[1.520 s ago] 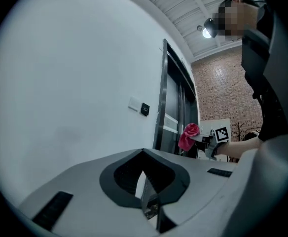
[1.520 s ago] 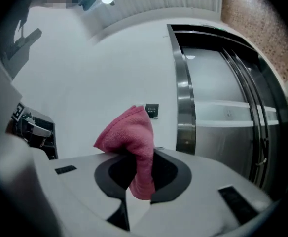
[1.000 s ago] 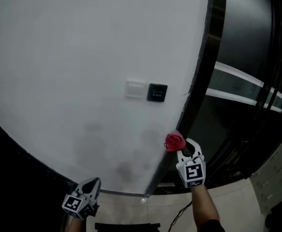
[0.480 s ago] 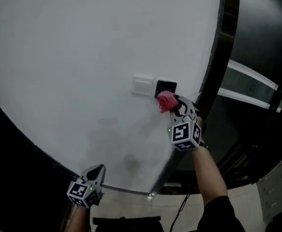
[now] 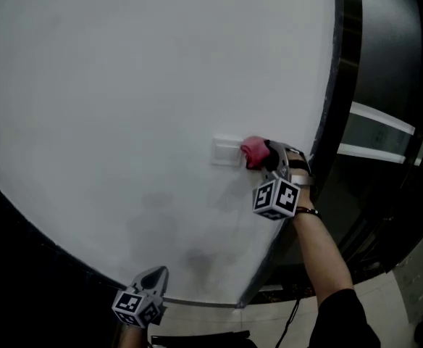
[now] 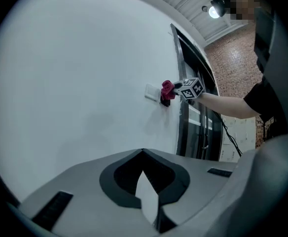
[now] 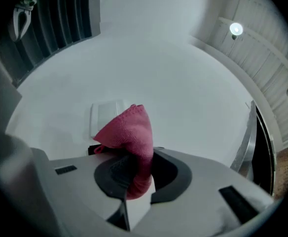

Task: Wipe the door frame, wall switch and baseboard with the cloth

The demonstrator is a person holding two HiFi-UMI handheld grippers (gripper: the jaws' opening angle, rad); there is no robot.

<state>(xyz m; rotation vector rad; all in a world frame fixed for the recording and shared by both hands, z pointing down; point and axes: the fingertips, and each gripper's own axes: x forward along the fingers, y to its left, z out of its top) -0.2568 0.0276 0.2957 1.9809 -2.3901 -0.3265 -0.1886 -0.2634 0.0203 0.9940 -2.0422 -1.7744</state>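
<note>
A plain white wall (image 5: 124, 85) is spread wide to the left of the right claw (image 5: 261, 155). To the claw's right, dark glass (image 5: 385, 49) crossed by pale stripes (image 5: 378, 117) is seen. Floor tiles (image 5: 407, 296) are caught below it, a thin black cable (image 6: 232, 137) is trailed down, and round ceiling lamps (image 7: 236, 29) are lit above, with brick (image 6: 233, 58) picked out beyond.

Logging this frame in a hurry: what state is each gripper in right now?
Left gripper: closed, nothing between its jaws.
Right gripper: closed on the red cloth.
</note>
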